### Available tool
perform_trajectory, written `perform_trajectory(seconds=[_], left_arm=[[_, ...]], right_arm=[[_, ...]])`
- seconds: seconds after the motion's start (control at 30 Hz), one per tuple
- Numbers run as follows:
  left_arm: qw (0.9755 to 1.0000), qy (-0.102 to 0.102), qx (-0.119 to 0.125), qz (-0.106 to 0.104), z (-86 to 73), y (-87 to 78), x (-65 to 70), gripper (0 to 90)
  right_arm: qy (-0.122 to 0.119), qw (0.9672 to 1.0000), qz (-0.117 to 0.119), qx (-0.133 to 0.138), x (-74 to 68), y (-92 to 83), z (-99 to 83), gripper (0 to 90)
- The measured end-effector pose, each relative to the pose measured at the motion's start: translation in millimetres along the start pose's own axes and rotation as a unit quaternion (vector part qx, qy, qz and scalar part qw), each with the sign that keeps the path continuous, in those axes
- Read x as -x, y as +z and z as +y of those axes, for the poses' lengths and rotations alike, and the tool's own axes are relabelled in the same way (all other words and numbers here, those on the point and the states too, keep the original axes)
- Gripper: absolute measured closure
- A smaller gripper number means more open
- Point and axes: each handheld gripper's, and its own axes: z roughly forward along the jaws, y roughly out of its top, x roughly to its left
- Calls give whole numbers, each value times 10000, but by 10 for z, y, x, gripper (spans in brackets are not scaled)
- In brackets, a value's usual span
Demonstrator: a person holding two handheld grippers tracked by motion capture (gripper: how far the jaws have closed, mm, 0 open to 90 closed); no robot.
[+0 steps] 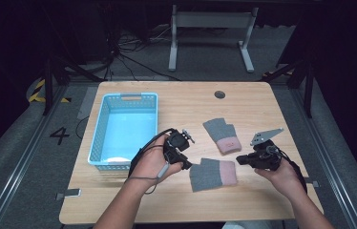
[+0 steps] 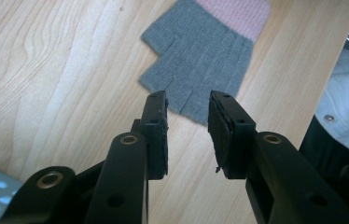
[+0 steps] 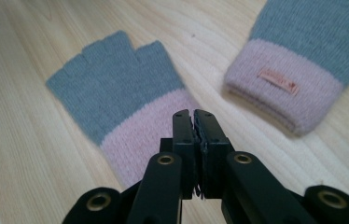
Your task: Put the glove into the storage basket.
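1. Dark floor with cables and a white frame fills the top of the high view; below it a pale wooden table (image 1: pixel 119 200) takes up the middle of the frame.
2. A light blue basket (image 1: pixel 101 125) stands at the centre left of the table, its perforated walls upright.
3. Two grey fingerless gloves with pink cuffs lie flat on the wood, apart from each other. The far glove (image 1: pixel 221 135) sits right of centre, with a small tag on its cuff. The near glove (image 1: pixel 213 174) lies lower, between the two hands.
4. The left gripper (image 1: pixel 186 164) is held just left of the near glove. In the left gripper view its jaws stand parted with a clear gap and nothing between them, their tips just short of the near glove's (image 2: pixel 200 60) grey finger end.
5. The right gripper (image 1: pixel 239 160) is held just right of the near glove's pink cuff. In the right gripper view its jaws are pressed together with nothing between them, over the pink cuff of the near glove (image 3: pixel 116 93); whether they touch it I cannot tell.
6. In that view the far glove (image 3: pixel 303 60) lies at upper right.
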Motion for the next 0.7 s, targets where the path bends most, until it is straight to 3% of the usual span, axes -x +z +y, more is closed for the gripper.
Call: perform_trajectory(seconds=[0.2,0.47,0.63,0.7], left_arm=[[10000,-72,45,-24,-28,-39,-38,676],[9998,-163,132,33,-75,-117,-86,675],[9997,-197,151,45,-90,-125,-101,674],[9996,-213,174,56,-95,-131,-103,674]], right_arm=[[65,9999,-25,94,24,-12,105,860],[218,9993,-272,111,195,14,302,826],[362,9986,-381,114,300,57,378,798],[596,9973,-413,115,388,103,423,774]])
